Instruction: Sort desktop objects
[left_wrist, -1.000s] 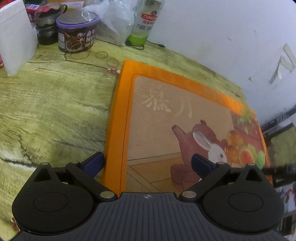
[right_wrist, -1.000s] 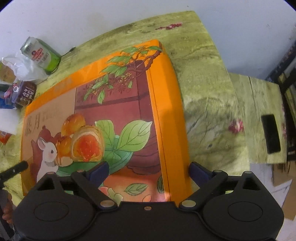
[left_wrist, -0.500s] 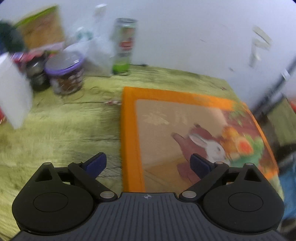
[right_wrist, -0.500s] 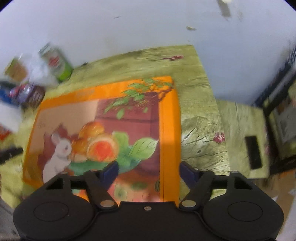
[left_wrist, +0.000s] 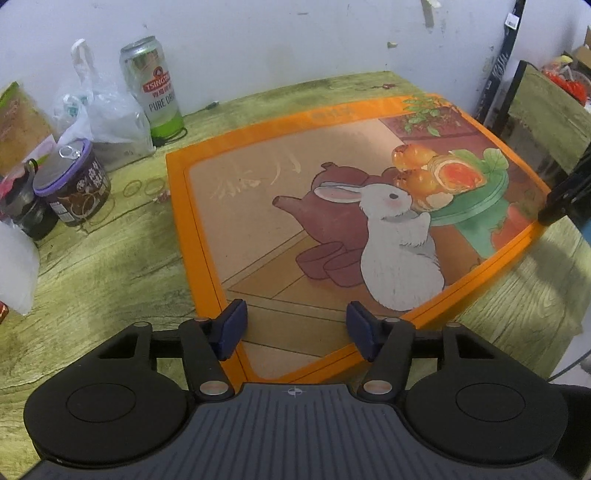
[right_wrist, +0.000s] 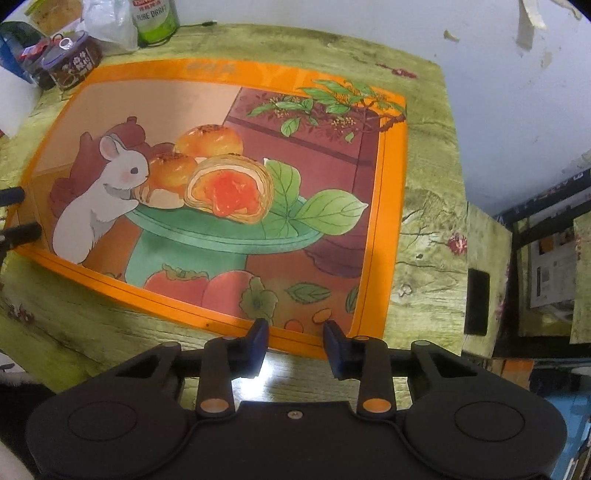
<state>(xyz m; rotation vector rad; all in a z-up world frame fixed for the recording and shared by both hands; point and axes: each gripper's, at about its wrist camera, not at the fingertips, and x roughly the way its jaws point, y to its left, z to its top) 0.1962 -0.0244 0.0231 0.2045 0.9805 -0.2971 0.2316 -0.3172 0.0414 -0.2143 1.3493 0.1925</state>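
Green wood-grain tabletop (left_wrist: 110, 266) carries a large flat orange cardboard gift box (left_wrist: 192, 236), lying flat mid-table. Left gripper (left_wrist: 293, 328) and right gripper (right_wrist: 295, 341) hover at its near edge, jaws apart, holding nothing. Box looks stiff, light, awkwardly broad; opposite rims probably offer the best hold.

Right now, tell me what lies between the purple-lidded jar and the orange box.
In the left wrist view, rubber bands lie loose on the green table between the purple-lidded jar and the orange box; a tiny pinkish scrap sits beside them, otherwise bare tabletop.
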